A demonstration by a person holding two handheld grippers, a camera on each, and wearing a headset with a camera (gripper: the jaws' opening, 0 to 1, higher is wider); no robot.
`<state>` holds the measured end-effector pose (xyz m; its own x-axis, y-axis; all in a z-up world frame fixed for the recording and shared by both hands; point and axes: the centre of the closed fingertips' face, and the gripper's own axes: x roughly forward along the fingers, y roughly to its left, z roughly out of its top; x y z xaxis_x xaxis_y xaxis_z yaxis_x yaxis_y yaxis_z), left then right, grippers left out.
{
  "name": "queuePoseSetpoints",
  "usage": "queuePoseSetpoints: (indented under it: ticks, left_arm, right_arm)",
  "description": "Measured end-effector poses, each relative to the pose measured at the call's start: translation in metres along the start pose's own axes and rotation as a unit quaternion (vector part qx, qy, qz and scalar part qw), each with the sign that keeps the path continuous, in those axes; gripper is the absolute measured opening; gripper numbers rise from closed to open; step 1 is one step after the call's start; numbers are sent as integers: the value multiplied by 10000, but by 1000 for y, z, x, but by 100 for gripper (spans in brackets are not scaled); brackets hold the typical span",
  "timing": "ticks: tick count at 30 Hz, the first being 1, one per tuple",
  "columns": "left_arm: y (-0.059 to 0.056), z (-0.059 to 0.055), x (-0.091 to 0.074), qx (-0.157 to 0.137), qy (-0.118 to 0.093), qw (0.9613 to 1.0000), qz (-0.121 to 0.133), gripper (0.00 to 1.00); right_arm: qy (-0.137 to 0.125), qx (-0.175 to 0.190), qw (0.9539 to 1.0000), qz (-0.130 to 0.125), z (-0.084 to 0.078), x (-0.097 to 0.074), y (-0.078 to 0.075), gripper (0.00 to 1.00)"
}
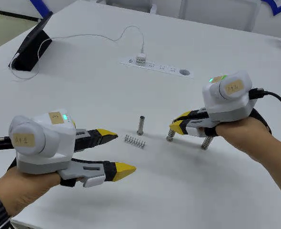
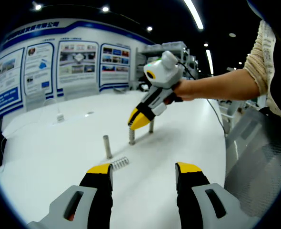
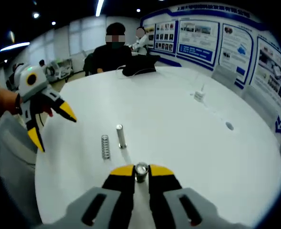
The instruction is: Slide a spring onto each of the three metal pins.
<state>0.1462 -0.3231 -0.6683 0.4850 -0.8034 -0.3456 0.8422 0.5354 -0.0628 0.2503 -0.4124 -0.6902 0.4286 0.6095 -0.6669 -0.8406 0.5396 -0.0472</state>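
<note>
Stickers [image 1: 25, 139] with small writing are sitting on both grippers, but I cannot read the words. Posters [image 2: 40, 62] are hanging on the wall in the left gripper view, and their writing is too small to read.

The right gripper [image 1: 176, 127] is squeezing its jaws tight on the top of the held pin [image 1: 171, 136]. That pin is standing on the white table [image 1: 83, 95] and wearing a spring. The other pin [image 1: 206, 142] is standing just beside it, under the hand, and is wearing a spring too. The bare pin [image 1: 141, 125] is standing upright between the two grippers. The loose spring [image 1: 135, 141] is lying flat just beside the bare pin.

The left gripper [image 1: 116, 151] is holding its jaws wide apart and gripping nothing. The loose spring is lying near its tips but apart from them.

The right gripper view is looking down on the round top of the held pin between the yellow tips. The head view is showing the coils below those tips. The right gripper view is also showing a person [image 3: 114, 55] in a dark top sitting at the far side of the table.
</note>
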Motion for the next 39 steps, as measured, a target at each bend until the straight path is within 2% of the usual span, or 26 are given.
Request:
queuePoseSetpoints:
  ticks: [22, 31, 39]
  left_arm:
    - [-2, -1, 1, -26, 9, 10000, 34, 54]
    - [-3, 1, 1, 15, 7, 10000, 33, 54]
    - [-3, 2, 1, 41, -7, 10000, 20, 54]
  right_arm:
    - [156, 1, 9999, -23, -14, 5, 1, 15]
    - [180, 19, 9998, -56, -21, -3, 3, 15]
    - [193, 34, 9998, -47, -29, -10, 15, 15]
